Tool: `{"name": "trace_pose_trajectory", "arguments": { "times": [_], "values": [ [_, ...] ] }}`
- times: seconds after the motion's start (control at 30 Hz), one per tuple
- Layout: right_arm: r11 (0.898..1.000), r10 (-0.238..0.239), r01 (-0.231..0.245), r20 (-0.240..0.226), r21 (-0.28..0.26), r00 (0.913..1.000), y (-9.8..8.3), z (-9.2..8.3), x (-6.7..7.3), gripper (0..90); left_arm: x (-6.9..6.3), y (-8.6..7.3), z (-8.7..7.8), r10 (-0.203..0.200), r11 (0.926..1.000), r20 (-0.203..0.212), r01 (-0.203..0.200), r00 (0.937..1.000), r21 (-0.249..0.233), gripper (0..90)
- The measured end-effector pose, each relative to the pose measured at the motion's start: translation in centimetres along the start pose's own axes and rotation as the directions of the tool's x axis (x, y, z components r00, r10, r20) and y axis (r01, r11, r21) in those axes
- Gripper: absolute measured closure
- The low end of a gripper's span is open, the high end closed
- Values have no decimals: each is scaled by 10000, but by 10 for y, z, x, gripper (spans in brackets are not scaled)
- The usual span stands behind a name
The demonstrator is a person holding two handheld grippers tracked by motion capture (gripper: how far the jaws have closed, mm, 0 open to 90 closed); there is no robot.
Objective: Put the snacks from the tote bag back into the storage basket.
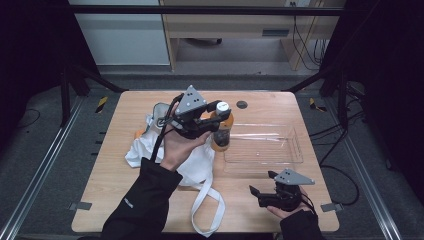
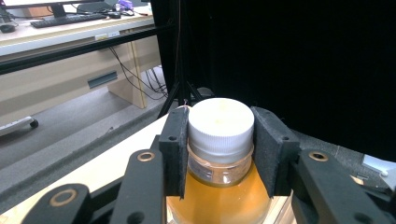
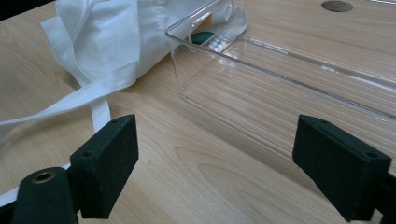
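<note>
The left gripper has its jaws shut tight on a bottle. In the left gripper view the two black pads squeeze the white cap and the clear neck, one on each side. The bottle is held up in the air, above the table. It is clear, with orange-yellow drink inside that fills it nearly to the neck. The cap is round with small ridges around its side. No words can be read on the bottle or cap.

Just under and behind these jaws lies a crumpled white cloth bag, with a long strap that loops toward the person's edge of the table. Just past the jaws sits a clear plastic tray.

The right gripper rests low near the person's edge of the table. Its jaws are wide open with nothing between them, as the right gripper view shows. Just ahead of them is the bare wood, then the tray, and off to one side the white bag. Something green and yellow shows through the tray's corner, too hidden to tell what it is.
</note>
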State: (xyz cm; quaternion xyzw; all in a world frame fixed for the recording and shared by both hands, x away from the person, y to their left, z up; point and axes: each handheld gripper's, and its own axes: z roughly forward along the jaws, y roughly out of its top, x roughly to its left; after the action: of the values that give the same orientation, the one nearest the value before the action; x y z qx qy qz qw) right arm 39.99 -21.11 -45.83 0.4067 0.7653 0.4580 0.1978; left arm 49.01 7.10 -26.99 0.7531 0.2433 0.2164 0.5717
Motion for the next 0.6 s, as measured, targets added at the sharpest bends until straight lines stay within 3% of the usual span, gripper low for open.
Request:
{"name": "trace_pose_trajectory", "arguments": {
  "times": [0.6],
  "values": [
    [10000,-43,43,5,2,10000,0,0,0,145,-9,-1,28,-42,9998,146,39,9999,172,586]
  ]
}}
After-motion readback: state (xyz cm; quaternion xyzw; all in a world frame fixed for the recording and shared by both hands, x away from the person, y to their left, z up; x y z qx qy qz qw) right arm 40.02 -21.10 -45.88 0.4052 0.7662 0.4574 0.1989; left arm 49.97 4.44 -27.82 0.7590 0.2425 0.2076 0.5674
